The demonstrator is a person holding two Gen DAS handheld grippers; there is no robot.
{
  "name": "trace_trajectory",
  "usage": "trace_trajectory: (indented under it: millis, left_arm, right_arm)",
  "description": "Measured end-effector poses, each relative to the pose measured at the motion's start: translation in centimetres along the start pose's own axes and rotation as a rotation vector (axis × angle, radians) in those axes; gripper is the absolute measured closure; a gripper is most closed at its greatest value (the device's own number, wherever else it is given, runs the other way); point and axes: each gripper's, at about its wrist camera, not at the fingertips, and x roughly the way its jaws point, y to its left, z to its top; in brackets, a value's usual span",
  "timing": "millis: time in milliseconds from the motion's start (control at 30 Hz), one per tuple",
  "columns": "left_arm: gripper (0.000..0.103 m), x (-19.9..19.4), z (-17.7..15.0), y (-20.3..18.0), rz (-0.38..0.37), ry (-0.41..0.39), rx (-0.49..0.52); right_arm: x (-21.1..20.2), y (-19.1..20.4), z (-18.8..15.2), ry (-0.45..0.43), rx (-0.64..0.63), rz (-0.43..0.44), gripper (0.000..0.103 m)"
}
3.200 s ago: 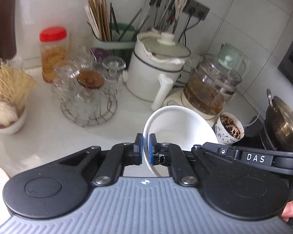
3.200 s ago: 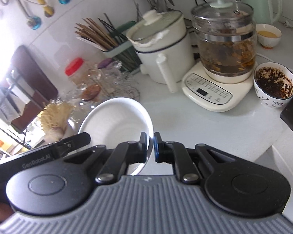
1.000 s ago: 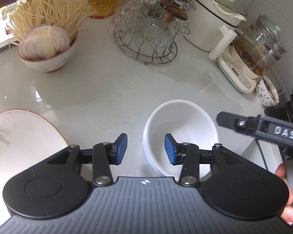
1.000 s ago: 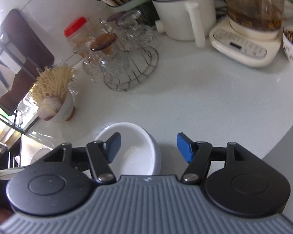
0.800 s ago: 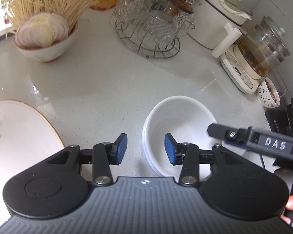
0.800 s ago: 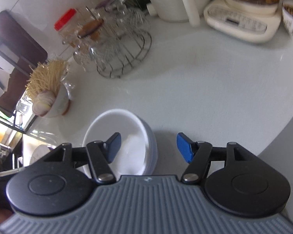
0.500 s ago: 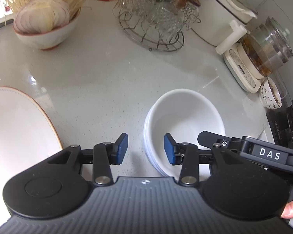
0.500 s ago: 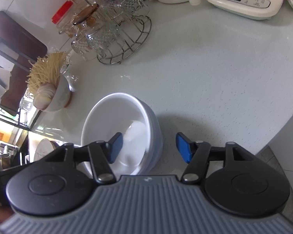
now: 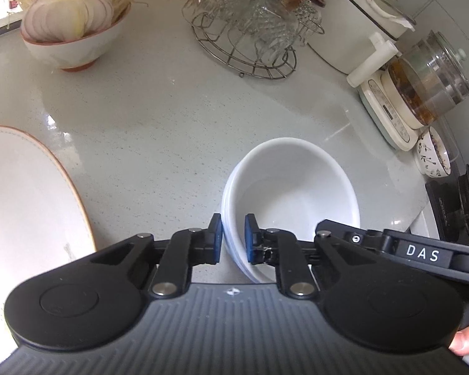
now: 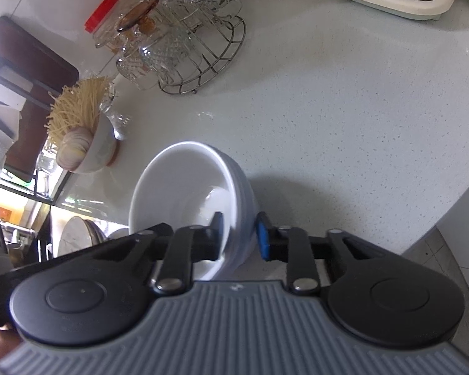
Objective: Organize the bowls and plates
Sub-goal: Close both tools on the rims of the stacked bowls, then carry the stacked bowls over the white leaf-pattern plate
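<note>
A stack of white bowls [image 9: 294,193] sits nested on the pale counter; it also shows in the right wrist view [image 10: 187,193]. My left gripper [image 9: 233,238] has closed on the stack's left rim, one pad outside and one inside. My right gripper [image 10: 240,236] straddles the stack's right rim, its pads closing in on the wall with a small gap on the outer side. A large white plate with a brown edge [image 9: 25,206] lies on the counter to the left.
A bowl of onion and dry noodles [image 9: 72,31] stands at the back left. A wire rack of glass cups [image 9: 253,28], a white pot [image 9: 356,22], a glass kettle [image 9: 422,93] and a small patterned bowl [image 9: 431,156] line the back and right. The counter edge [image 10: 447,212] is at right.
Both grippers were open around the stacked bowls; they have now narrowed onto opposite rims of the stack. Both cameras have moved slightly closer and higher over the bowls.
</note>
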Motion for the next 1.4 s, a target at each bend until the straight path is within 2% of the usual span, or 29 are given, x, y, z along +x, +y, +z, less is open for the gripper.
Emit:
trace_trajectory:
  millis: [467, 667, 867, 967, 1400]
  left_arm:
    - [0.086, -3.1, -0.6, -1.0, 0.007, -0.061, 0.030]
    - [0.086, -6.6, -1.3, -1.4, -0.009, -0.114, 0.019]
    - [0.086, -9.9, -2.1, -2.7, 0.008, -0.166, 0.033]
    - [0.086, -11.2, -3.0, -3.2, 0.032, -0.191, 0.048]
    - [0.086, -17.3, -7.8, -1.9, 0.076, -0.281, -0.036]
  right_arm:
    - [-2.1, 0.1, -0.3, -0.027, -0.017, 0.064, 0.080]
    - [-4.4, 1.5, -0.4, -0.060, -0.059, 0.083, 0.081]
    - [-6.5, 2.7, -0.5, -0.073, -0.097, 0.112, 0.081]
    - [-7.1, 3.2, -0.9, -0.082, -0.122, 0.125, 0.081]
    - [-9.8, 6.4, -3.4, -0.082, -0.234, 0.206, 0.080]
